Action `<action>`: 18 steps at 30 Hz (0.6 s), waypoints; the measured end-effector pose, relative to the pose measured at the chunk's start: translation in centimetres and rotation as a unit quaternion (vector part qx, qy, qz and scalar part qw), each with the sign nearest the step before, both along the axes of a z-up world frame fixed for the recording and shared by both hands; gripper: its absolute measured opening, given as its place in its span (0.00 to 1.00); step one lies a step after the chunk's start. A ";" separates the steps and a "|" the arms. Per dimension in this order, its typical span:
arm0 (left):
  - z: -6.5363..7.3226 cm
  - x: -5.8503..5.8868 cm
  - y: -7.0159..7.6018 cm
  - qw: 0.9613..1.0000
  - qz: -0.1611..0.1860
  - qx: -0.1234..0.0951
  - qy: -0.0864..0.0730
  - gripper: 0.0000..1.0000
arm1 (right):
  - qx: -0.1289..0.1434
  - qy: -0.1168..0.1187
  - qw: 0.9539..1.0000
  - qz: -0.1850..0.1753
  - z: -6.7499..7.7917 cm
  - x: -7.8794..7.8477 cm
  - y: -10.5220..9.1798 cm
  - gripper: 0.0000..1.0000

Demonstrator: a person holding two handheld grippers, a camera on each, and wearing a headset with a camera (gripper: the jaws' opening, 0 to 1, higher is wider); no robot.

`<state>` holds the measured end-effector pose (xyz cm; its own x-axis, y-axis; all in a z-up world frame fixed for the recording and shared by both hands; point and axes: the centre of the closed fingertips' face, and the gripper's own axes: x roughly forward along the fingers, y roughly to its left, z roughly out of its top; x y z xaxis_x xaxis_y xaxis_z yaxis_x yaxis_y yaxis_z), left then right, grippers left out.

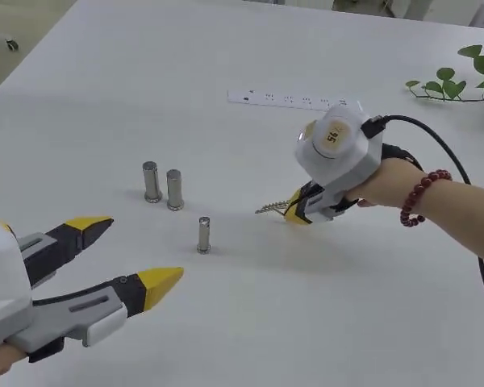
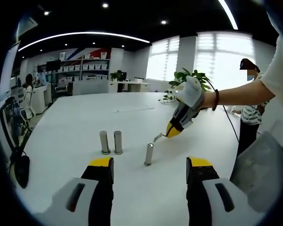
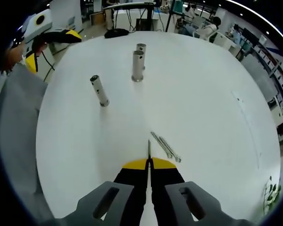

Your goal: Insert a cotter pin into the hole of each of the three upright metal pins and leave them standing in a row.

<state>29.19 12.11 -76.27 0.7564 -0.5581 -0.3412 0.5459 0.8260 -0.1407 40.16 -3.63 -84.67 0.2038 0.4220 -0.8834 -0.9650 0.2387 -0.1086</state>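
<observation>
Jaws spread and empty, the left hand-held gripper (image 1: 143, 248) hovered just short of the lone metal pin (image 1: 203, 235), likely to steady it, while right of that pin the right hand-held gripper (image 1: 297, 213) pinched one cotter pin (image 3: 148, 148), presumably aimed for its hole.

On the table (image 1: 371, 306), two metal pins (image 1: 151, 181) stand side by side — the third pin (image 1: 203, 235) stands apart, nearer and to their right. Cotter pins (image 3: 166, 147) lie right of it; a power strip (image 1: 294, 100) lies behind.
</observation>
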 end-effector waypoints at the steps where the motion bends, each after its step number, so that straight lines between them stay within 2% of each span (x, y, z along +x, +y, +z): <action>1: 0.0 0.0 -0.1 1.000 -0.001 -0.001 0.003 0.60 | 0.003 -0.002 1.000 0.000 0.2 -0.3 0.1 0.02; 7: 0.1 -0.3 -0.7 1.000 -0.005 -0.011 0.013 0.53 | 0.019 -0.021 1.000 0.004 1.7 -1.7 0.5 0.02; 8: 0.1 -0.4 -0.8 1.000 -0.005 -0.011 0.016 0.52 | 0.020 -0.022 1.000 0.006 1.7 -1.2 0.5 0.02; 10: 0.0 -0.6 -1.0 1.000 -0.008 -0.007 0.020 0.51 | 0.028 -0.030 0.999 0.008 2.1 -1.5 0.6 0.02; 18: 0.1 -1.1 -1.7 0.999 -0.013 -0.013 0.028 0.46 | 0.050 -0.052 0.997 0.021 3.8 -3.7 1.2 0.02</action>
<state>28.10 10.41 -76.18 0.7222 -0.5861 -0.3674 0.5574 0.8076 -0.1926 36.47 -2.42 -80.89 0.2722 0.5168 -0.8117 -0.9591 0.2136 -0.1857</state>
